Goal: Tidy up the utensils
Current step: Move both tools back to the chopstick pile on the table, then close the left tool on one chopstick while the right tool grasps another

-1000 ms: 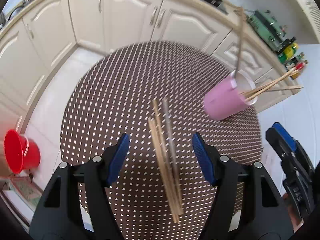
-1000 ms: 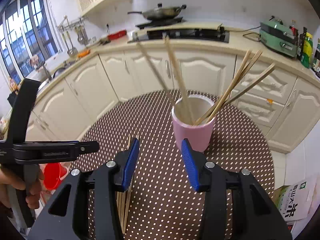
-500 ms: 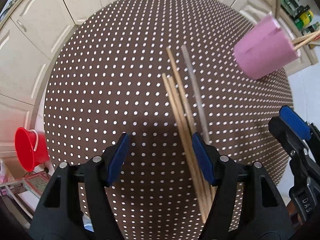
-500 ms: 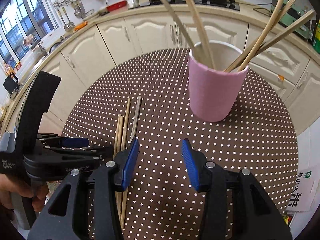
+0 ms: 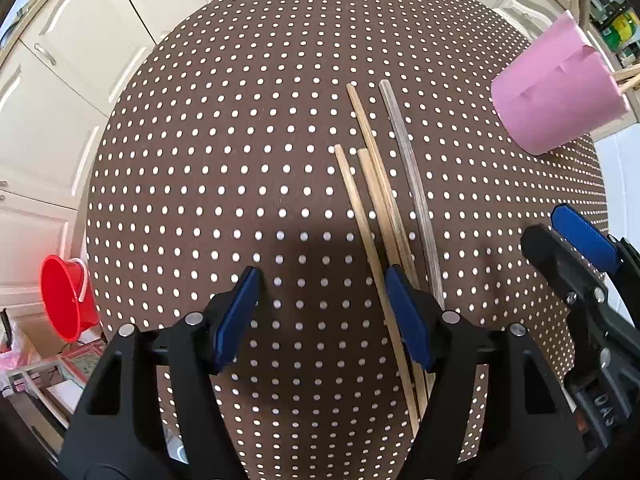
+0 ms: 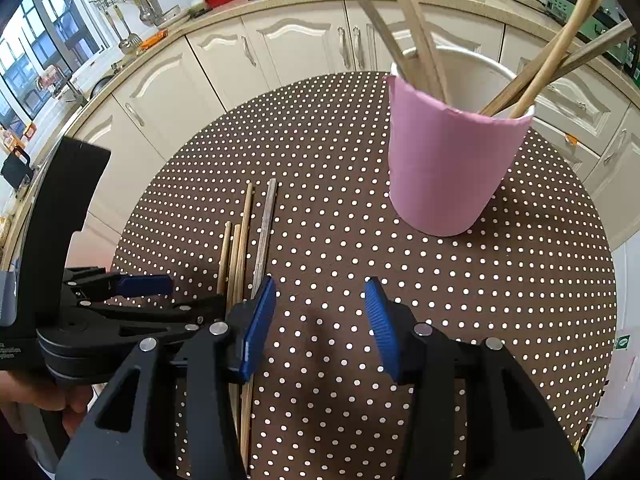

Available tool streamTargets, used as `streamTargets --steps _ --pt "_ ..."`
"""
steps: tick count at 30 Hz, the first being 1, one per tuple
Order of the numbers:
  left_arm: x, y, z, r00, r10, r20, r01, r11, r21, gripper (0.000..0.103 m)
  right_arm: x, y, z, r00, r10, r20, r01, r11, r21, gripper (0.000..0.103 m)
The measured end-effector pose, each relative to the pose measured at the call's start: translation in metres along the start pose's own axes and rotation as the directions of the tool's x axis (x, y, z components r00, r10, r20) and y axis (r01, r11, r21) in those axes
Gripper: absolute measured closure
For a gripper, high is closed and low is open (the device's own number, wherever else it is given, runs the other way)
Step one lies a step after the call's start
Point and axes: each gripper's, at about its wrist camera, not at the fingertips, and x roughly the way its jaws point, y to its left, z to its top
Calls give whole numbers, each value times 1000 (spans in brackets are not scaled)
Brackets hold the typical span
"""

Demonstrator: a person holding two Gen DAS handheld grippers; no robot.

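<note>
Now both empty tongs, left tongs (image 5: 322,310) and right tongs (image 6: 320,326), hung released, and the left should centre over one chopstick (image 5: 362,220) before clenching.

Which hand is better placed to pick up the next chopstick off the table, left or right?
Left, probably. The left gripper hangs open right over the loose chopsticks, one of its fingers already across them. The right gripper is open too, but over bare table, nearer the pink cup.
</note>
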Motion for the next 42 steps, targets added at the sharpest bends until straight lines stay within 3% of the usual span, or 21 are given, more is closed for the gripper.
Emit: streamTargets --steps 2,5,11,14,18,31,36,42 --pt "2 -3 5 999 43 -1 -43 999 16 47 3 1 3 1000 0 -11 0 1000 -2 59" --pt "3 -3 10 999 46 -2 -45 999 27 63 10 4 7 999 8 -37 -9 1000 -12 59" --pt "2 30 16 1000 -30 -9 30 998 -59 91 35 17 26 991 27 -135 -32 999 -39 59" --pt "4 48 17 994 -105 -7 103 984 -142 94 49 24 38 982 26 -188 -34 999 -40 59" --pt "7 61 15 989 -147 -2 144 975 -167 97 65 32 53 970 24 -243 -36 998 -45 69" --pt "0 73 11 987 -158 -29 150 972 -179 96 99 69 94 936 -98 -338 44 985 -166 95" --pt "-6 71 10 988 -156 -17 151 973 -175 97 98 64 98 936 -51 -347 1 990 -143 98" --pt "-31 65 12 981 -188 44 192 968 -163 97 62 53 100 957 56 -283 -87 991 -99 98"
